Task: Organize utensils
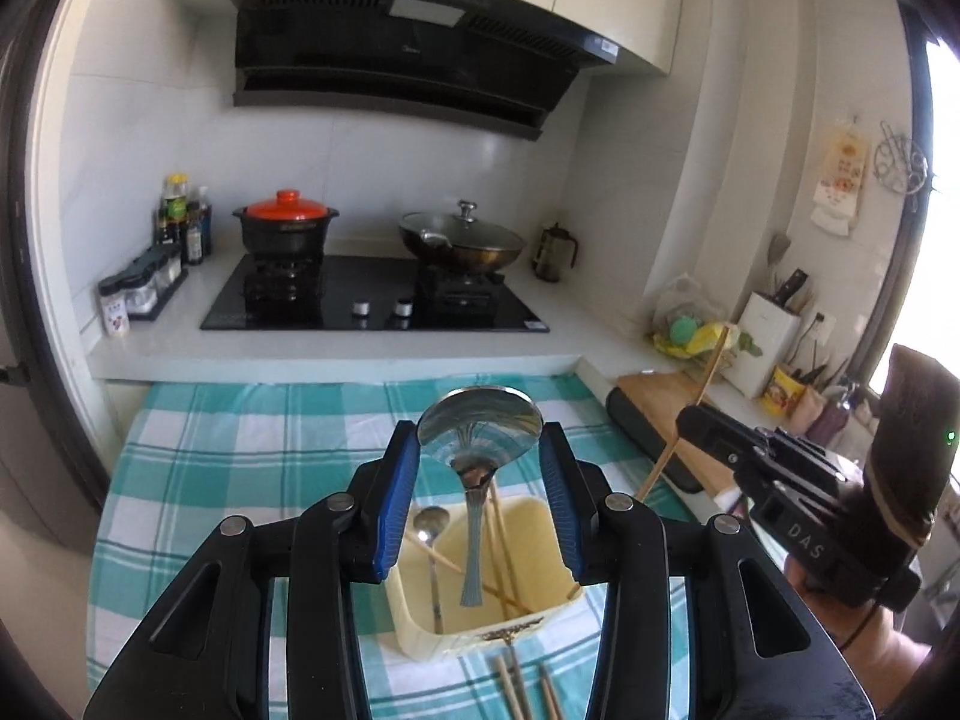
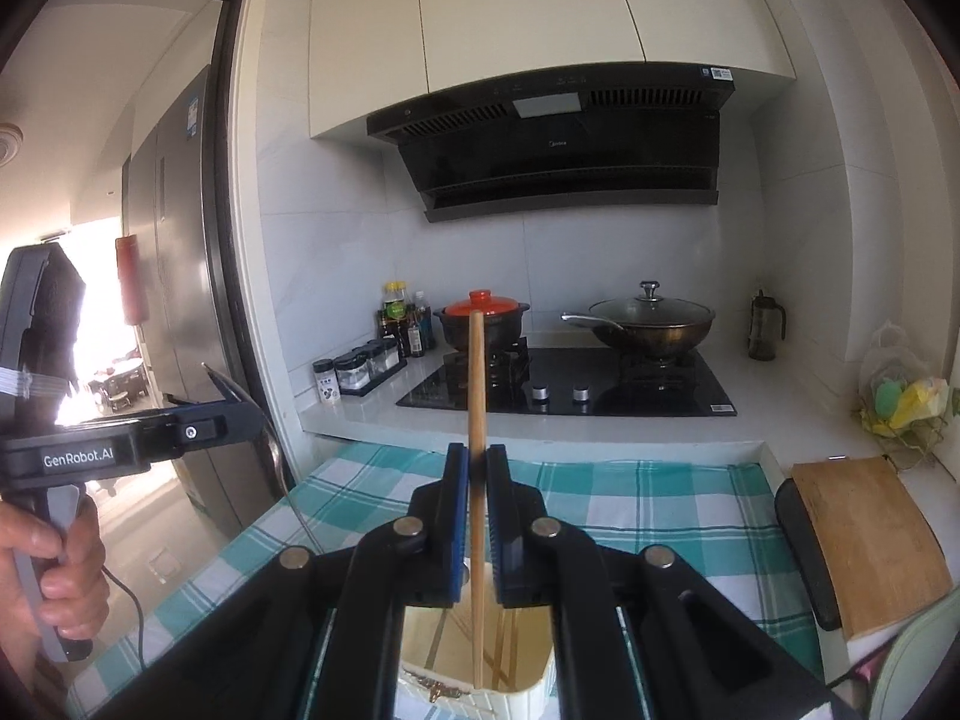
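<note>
My left gripper (image 1: pixel 480 438) is shut on the bowl of a large metal spoon (image 1: pixel 480 420), held up in the air. Its handle hangs down over a cream plastic container (image 1: pixel 468 642) on the checked cloth. Inside the container lie a smaller spoon (image 1: pixel 429 531) and several wooden chopsticks (image 1: pixel 501 558). More chopsticks (image 1: pixel 510 690) lie on the cloth in front of it. My right gripper (image 2: pixel 477 462) is shut on one upright wooden chopstick (image 2: pixel 477 384), whose lower end hangs over the container (image 2: pixel 522 702). The right gripper (image 1: pixel 690 420) also shows at the right of the left wrist view.
The teal checked cloth (image 1: pixel 240 456) covers the low counter. Behind it are a black hob (image 1: pixel 372 300), a clay pot with an orange lid (image 1: pixel 285 228), a lidded wok (image 1: pixel 462 240) and spice jars (image 1: pixel 141 288). A wooden cutting board (image 2: pixel 870 540) lies at the right. A hand (image 2: pixel 54 552) holds the left gripper.
</note>
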Tool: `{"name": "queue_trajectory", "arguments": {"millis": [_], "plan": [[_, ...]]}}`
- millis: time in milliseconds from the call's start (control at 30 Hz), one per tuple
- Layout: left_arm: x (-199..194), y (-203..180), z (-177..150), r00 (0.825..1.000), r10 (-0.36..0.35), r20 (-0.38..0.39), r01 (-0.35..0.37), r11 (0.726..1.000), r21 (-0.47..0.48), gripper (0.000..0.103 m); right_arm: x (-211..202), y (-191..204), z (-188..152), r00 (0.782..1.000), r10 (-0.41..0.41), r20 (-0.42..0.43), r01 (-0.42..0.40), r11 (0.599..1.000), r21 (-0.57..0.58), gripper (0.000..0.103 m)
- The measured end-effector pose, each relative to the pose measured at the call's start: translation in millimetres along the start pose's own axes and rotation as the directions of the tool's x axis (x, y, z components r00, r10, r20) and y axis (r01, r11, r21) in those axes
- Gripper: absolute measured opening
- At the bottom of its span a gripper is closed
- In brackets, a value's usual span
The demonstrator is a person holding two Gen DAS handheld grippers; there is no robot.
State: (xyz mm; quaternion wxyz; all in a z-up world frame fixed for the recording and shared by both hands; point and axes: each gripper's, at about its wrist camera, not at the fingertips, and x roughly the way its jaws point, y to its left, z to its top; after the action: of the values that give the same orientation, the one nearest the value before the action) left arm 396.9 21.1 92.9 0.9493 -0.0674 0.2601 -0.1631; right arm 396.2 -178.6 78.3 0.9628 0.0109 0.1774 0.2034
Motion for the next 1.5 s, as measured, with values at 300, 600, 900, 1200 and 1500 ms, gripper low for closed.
{"name": "queue_trajectory", "arguments": {"millis": [300, 600, 900, 1200, 1500], "plan": [[92.6, 8.5, -39.8, 0.979, 0.027, -0.201, -0.032, 0.999, -0.023, 0.042, 87.1, -19.1, -46.2, 0.971, -0.047, -0.234, 0.041, 0.999, -0.03, 0.006], [99.5, 28.7, -52.5, 0.975, 0.067, -0.212, -0.084, 0.994, -0.075, 0.074, 107.5, -34.2, -58.3, 0.951, -0.062, -0.302, 0.072, 0.997, 0.025, 0.046], [14.8, 11.9, -81.5, 0.968, 0.152, -0.198, -0.132, 0.985, 0.107, 0.089, 29.3, -17.0, -51.1, 0.97, -0.079, -0.228, 0.069, 0.996, -0.051, 0.068], [-41.5, -3.6, -199.5, 0.943, 0.144, -0.299, -0.113, 0.986, 0.119, 0.091, -70.1, 7.4, -125.6, 0.971, -0.106, -0.216, 0.086, 0.991, -0.1, 0.079], [-45.6, -4.4, -298.1, 0.93, 0.158, -0.331, -0.156, 0.987, 0.03, 0.091, -122.5, 37.0, -242.7, 0.932, -0.2, -0.302, 0.152, 0.973, -0.175, 0.079]]}}
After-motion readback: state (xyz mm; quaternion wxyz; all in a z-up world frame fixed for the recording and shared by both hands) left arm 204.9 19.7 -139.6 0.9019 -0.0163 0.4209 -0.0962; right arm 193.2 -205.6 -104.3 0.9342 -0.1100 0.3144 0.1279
